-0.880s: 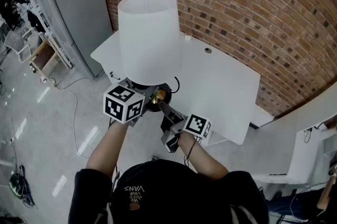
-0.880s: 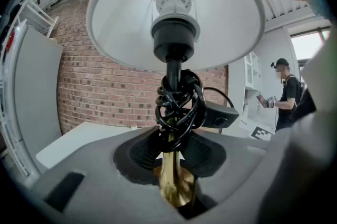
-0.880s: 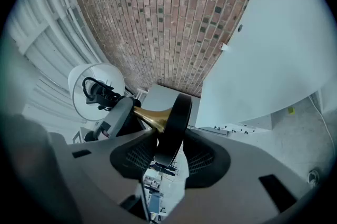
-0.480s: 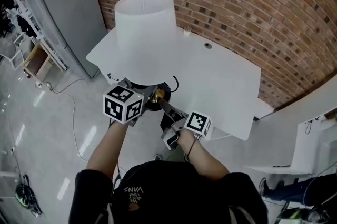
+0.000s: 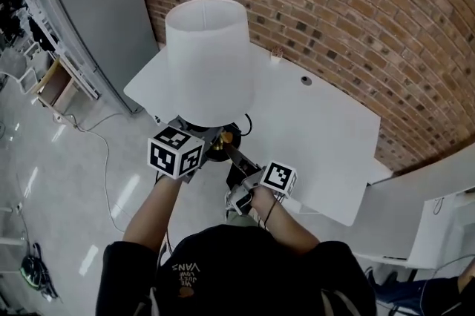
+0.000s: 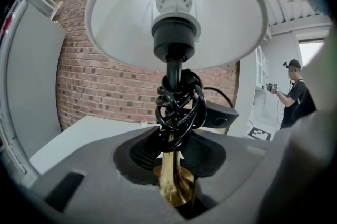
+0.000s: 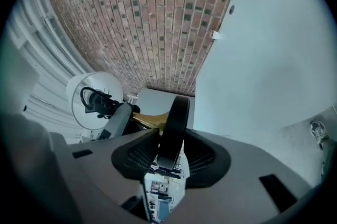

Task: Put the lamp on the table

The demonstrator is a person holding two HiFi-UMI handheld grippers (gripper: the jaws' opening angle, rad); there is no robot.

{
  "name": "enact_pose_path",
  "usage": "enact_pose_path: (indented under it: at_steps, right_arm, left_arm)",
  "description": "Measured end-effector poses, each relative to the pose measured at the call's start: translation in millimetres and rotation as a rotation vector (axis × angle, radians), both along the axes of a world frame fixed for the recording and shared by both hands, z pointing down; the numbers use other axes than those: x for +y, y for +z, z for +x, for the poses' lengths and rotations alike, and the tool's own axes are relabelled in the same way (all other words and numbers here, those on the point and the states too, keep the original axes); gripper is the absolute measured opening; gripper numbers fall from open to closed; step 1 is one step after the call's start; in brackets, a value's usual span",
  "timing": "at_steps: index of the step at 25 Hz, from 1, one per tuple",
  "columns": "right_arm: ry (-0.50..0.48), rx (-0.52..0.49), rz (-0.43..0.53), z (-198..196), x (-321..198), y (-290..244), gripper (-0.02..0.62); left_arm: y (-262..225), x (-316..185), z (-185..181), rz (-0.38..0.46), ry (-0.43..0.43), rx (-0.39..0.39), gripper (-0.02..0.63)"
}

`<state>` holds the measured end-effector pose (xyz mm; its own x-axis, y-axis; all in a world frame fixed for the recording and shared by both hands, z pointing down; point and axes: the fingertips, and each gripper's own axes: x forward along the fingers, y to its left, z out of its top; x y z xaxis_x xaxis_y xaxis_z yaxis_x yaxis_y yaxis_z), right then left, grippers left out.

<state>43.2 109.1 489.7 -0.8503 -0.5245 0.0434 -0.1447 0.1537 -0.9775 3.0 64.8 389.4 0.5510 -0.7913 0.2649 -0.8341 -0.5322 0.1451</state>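
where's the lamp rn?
Head view, centre: the lamp is held up at the white table's near edge, left gripper clamped on its brass stem, right gripper on its black base.

Matt white lampshade [image 5: 208, 58], glossy brass stem [image 6: 171, 186], smooth black base [image 7: 174, 128], rough brick wall [image 5: 356, 3].

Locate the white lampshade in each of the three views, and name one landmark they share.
Head view: lampshade at upper centre-left.
Left gripper view: lampshade fills the top, seen from underneath.
Right gripper view: lampshade small, at middle left.
Shared landmark: the brick wall.
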Motion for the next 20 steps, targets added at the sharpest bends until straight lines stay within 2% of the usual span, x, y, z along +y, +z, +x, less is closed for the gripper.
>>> enact_pose_path:
  at_steps: [10, 20]
  right_arm:
    - [-0.023, -0.024, -0.032, -15.5, -101.8, 8.2, 0.132]
    - [-0.03, 0.014, -0.042, -31.7, -171.9, 21.8, 0.14]
  left_arm:
    - [10.1, -104.9, -13.6, -0.03, -0.027, -0.019, 0.118]
    - [25.0, -176.3, -32.5, -0.058, -0.026, 0.002, 0.118]
